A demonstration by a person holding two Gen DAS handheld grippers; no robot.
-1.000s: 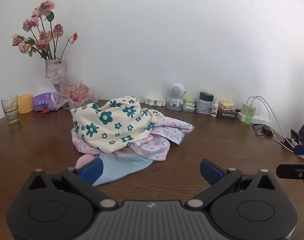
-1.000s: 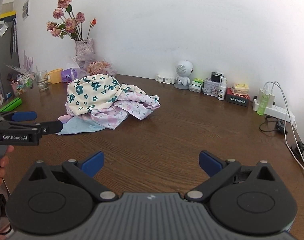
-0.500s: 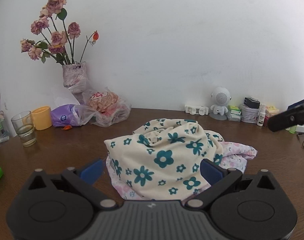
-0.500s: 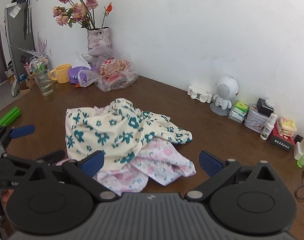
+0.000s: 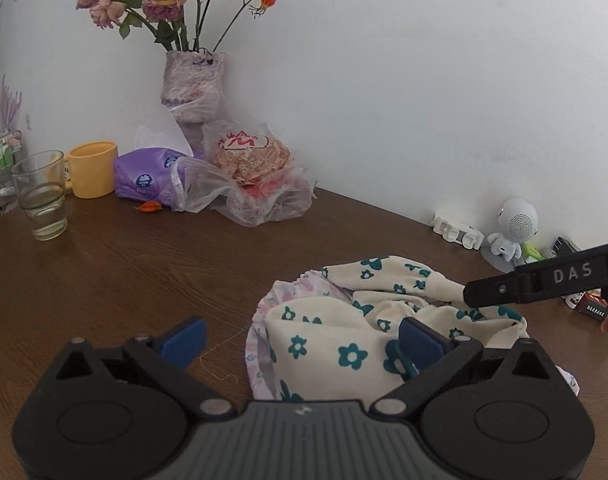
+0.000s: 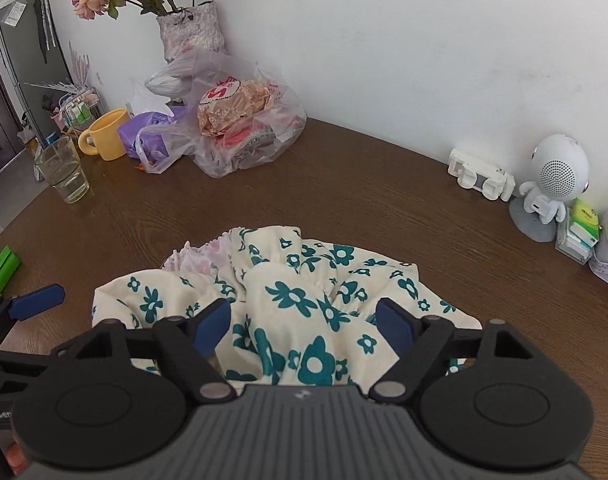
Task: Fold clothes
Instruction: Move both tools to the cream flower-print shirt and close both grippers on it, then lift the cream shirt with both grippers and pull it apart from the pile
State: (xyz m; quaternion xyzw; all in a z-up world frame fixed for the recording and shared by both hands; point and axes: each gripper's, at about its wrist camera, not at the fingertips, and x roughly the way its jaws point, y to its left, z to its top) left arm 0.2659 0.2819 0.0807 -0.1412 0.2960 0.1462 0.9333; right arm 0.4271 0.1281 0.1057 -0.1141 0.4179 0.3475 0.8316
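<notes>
A cream garment with teal flowers (image 5: 344,344) lies crumpled on top of a pink-printed garment (image 5: 260,320) on the brown table (image 5: 144,272). My left gripper (image 5: 300,340) hovers at the pile's left edge, its jaws closing. Its right finger is over the cream cloth and its left finger over bare wood, with no pad pressing. My right gripper (image 6: 304,324) hangs low over the cream garment (image 6: 296,300). Its jaws are closing with a bunched fold between them, not pinched. The left gripper (image 6: 36,300) shows at the left of the right wrist view. A right finger (image 5: 536,280) crosses the pile's far side.
At the back left stand a vase of roses (image 5: 192,80), a plastic bag of bread (image 5: 256,168), a purple tissue pack (image 5: 148,176), a yellow mug (image 5: 92,168) and a glass of water (image 5: 42,196). A white robot speaker (image 6: 552,184) and small boxes (image 6: 580,232) line the wall at right.
Both grippers have swung in over the clothes pile, which now sits right under the fingers. The right jaws stand narrower than before. The blue garment is no longer in view.
</notes>
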